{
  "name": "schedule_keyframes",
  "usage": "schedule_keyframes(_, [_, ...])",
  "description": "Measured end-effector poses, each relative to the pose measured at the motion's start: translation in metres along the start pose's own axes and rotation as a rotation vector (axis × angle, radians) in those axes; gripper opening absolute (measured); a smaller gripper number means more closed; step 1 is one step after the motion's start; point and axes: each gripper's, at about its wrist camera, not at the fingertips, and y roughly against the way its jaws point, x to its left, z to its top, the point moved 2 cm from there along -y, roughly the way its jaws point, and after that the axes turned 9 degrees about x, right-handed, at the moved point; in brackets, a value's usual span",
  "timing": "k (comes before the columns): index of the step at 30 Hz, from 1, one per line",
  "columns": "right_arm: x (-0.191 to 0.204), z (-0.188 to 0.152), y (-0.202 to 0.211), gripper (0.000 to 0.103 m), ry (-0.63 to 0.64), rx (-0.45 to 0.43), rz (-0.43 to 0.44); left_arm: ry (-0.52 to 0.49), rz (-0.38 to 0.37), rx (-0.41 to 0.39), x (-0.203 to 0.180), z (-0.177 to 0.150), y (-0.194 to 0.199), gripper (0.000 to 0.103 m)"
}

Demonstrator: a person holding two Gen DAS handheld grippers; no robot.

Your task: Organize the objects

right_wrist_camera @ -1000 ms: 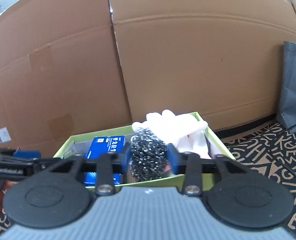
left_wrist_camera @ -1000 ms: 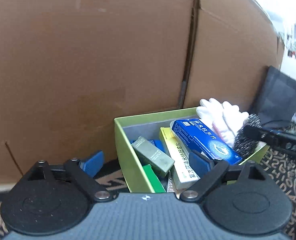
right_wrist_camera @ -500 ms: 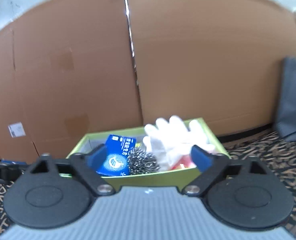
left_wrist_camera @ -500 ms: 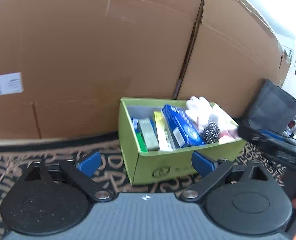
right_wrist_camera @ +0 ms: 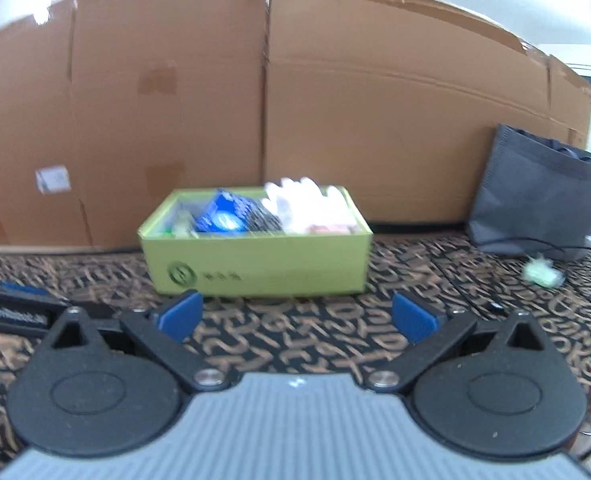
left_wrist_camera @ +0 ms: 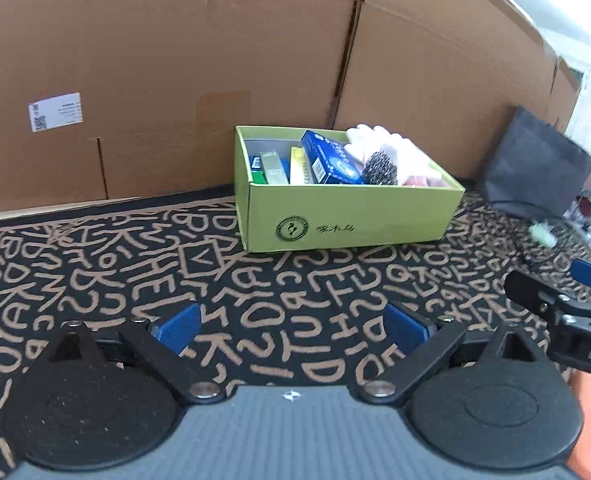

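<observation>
A green cardboard box [left_wrist_camera: 347,216] stands on the patterned carpet against a big brown carton. It holds a blue packet [left_wrist_camera: 329,158], a steel-wool scourer [left_wrist_camera: 380,168], white gloves [left_wrist_camera: 391,142], a yellow packet [left_wrist_camera: 297,166] and a grey-green packet [left_wrist_camera: 273,166]. My left gripper [left_wrist_camera: 291,326] is open and empty, well back from the box. My right gripper [right_wrist_camera: 297,316] is open and empty, also back from the box [right_wrist_camera: 255,260]. The right gripper shows at the right edge of the left wrist view [left_wrist_camera: 567,304].
A large brown carton [left_wrist_camera: 215,60] forms a wall behind the box. A dark grey bag [right_wrist_camera: 535,196] stands at the right, with a cable and a pale green object [right_wrist_camera: 541,274] beside it. Patterned carpet [left_wrist_camera: 95,264] lies between me and the box.
My right gripper opened and let the steel-wool scourer go into the box. Both grippers pulled back and away from the box, which now looks smaller.
</observation>
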Motion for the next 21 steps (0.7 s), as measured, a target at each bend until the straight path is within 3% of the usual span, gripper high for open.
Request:
schedule_keyframes(9, [0.000, -0.019, -0.015, 0.103, -0.001, 0.052, -0.003, -0.005, 0.081, 0.009, -0.006, -0.004, -0.005, 0.101])
schedule_keyframes(21, [0.006, -0.022, -0.024, 0.103, -0.035, 0.072, 0.012, 0.011, 0.092, 0.014, -0.002, -0.005, -0.009, 0.100])
